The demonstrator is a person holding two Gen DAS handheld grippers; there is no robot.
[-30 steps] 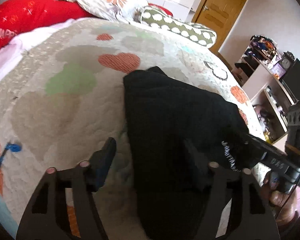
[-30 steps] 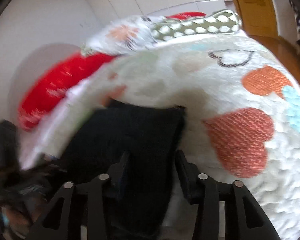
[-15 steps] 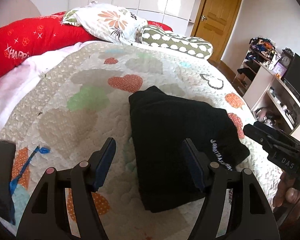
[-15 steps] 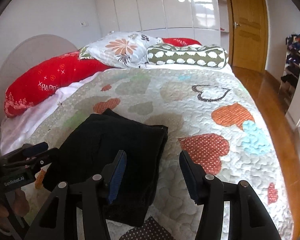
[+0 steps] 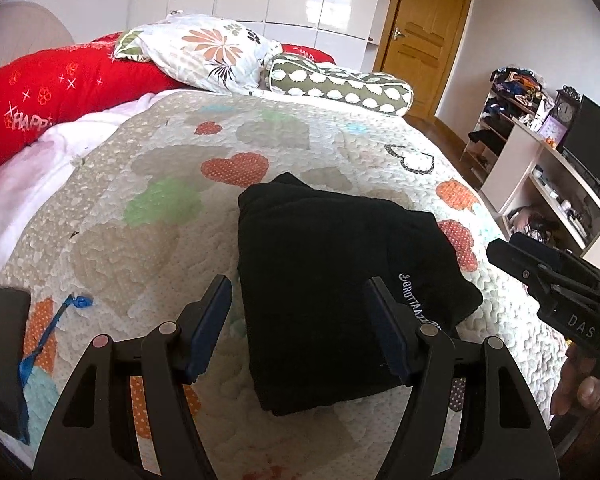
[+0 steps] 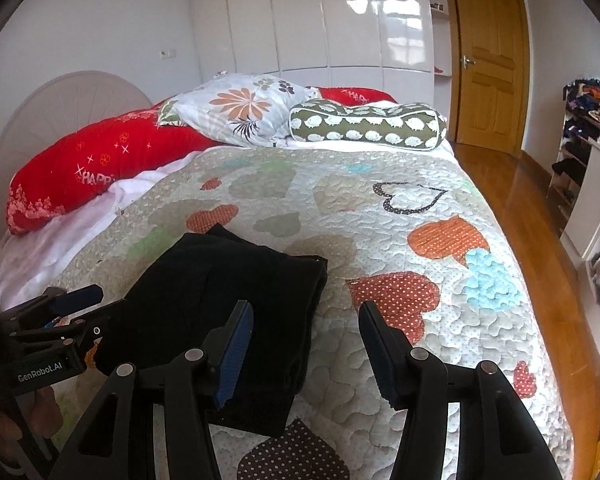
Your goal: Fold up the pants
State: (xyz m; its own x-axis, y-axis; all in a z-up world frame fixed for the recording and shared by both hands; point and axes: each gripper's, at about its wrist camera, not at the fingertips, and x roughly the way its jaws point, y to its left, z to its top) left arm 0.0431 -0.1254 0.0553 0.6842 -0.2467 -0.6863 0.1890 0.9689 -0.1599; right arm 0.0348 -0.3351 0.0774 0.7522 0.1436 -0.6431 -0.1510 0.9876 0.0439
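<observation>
The black pants (image 5: pixel 340 280) lie folded into a compact rectangle on the heart-patterned quilt (image 5: pixel 160 184), with white lettering near one edge. They also show in the right wrist view (image 6: pixel 228 304). My left gripper (image 5: pixel 300 320) is open and empty, held above and in front of the pants. My right gripper (image 6: pixel 306 344) is open and empty, above the quilt just right of the pants. Each gripper shows at the edge of the other's view: the right gripper (image 5: pixel 556 280) and the left gripper (image 6: pixel 56 312).
A red bolster (image 6: pixel 108 160), a floral pillow (image 6: pixel 244 108) and a green spotted bolster (image 6: pixel 368 124) lie at the head of the bed. A wooden door (image 6: pixel 488 64) and cluttered shelves (image 5: pixel 540 152) stand to the right. A blue ribbon (image 5: pixel 56 320) lies on the quilt.
Both grippers have pulled back and risen away from the folded pants, so more of the bed and room shows. The pants lie still.
</observation>
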